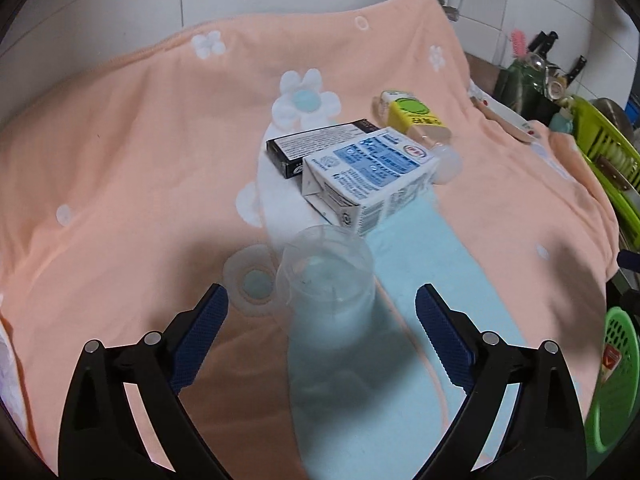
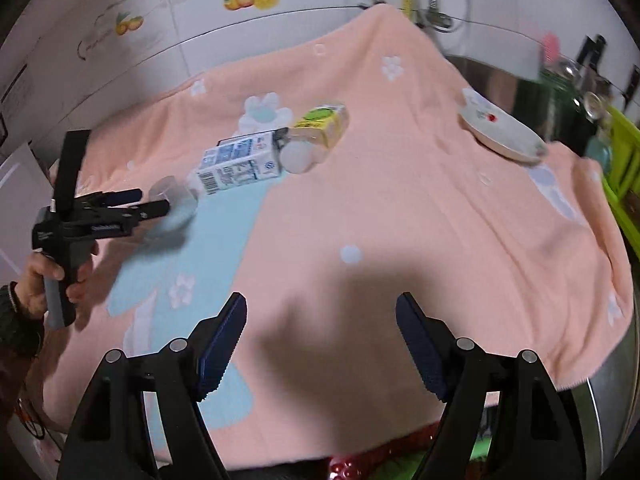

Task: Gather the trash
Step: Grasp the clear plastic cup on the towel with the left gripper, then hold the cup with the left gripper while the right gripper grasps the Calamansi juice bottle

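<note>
Flanking clear cup [image 1: 326,268], left tool [image 1: 322,312] agape.

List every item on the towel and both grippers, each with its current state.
Clear plastic cup: upright, between the open jaws, ungripped.
Blue-and-white milk carton: on its side, resting partly on the black box.
Black box: lying flat.
Yellow bottle: lying on its side.
White dish: tilted at the towel's edge.
Left gripper: open, empty.
Right gripper: open, empty.
</note>
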Action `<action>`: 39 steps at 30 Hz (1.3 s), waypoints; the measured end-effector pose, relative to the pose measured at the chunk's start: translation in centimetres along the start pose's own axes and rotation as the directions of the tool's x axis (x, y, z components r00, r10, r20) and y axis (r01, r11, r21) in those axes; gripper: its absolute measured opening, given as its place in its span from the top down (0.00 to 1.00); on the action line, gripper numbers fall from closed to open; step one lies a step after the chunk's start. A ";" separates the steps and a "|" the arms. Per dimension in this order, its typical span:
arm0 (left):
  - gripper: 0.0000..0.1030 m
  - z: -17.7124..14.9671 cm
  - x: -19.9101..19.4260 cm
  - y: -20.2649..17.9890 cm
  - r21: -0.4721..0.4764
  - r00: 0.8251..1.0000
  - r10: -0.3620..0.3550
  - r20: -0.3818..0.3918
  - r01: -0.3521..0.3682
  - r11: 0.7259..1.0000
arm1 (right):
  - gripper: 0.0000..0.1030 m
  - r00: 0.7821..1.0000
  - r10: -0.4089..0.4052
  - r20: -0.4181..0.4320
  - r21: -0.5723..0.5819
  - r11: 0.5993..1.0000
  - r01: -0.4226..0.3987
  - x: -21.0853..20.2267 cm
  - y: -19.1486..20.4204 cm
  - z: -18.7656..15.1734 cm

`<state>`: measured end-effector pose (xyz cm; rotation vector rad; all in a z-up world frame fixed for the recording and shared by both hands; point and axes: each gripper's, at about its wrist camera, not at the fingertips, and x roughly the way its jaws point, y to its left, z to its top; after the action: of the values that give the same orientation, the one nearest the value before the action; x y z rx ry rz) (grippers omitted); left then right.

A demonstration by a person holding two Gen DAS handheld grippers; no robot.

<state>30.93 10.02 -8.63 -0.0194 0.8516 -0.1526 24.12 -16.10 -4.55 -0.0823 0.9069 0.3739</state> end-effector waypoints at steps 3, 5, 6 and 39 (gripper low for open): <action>0.09 0.2 1.1 0.3 -0.012 1.000 -0.011 -0.013 0.011 1.000 | 0.28 1.000 0.008 -0.001 -0.021 1.000 -0.008 0.7 0.9 0.9; 0.09 0.4 1.9 0.4 -0.016 1.000 -0.010 -0.021 0.009 1.000 | 0.28 1.000 0.013 -0.002 -0.035 0.999 -0.013 1.1 1.3 1.4; 0.11 0.4 2.1 0.5 -0.015 1.000 -0.010 -0.022 0.009 1.000 | 0.28 1.000 0.013 -0.003 -0.048 0.999 -0.014 1.4 1.7 1.8; 0.43 0.5 1.1 2.8 -0.024 0.994 -0.105 -0.012 0.105 0.994 | 0.35 0.992 -0.026 -0.120 0.199 0.979 0.050 21.2 0.1 20.3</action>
<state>32.36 12.56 -9.40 -0.0851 0.8656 -0.2421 51.18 -5.42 -8.53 0.0656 1.0529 0.2416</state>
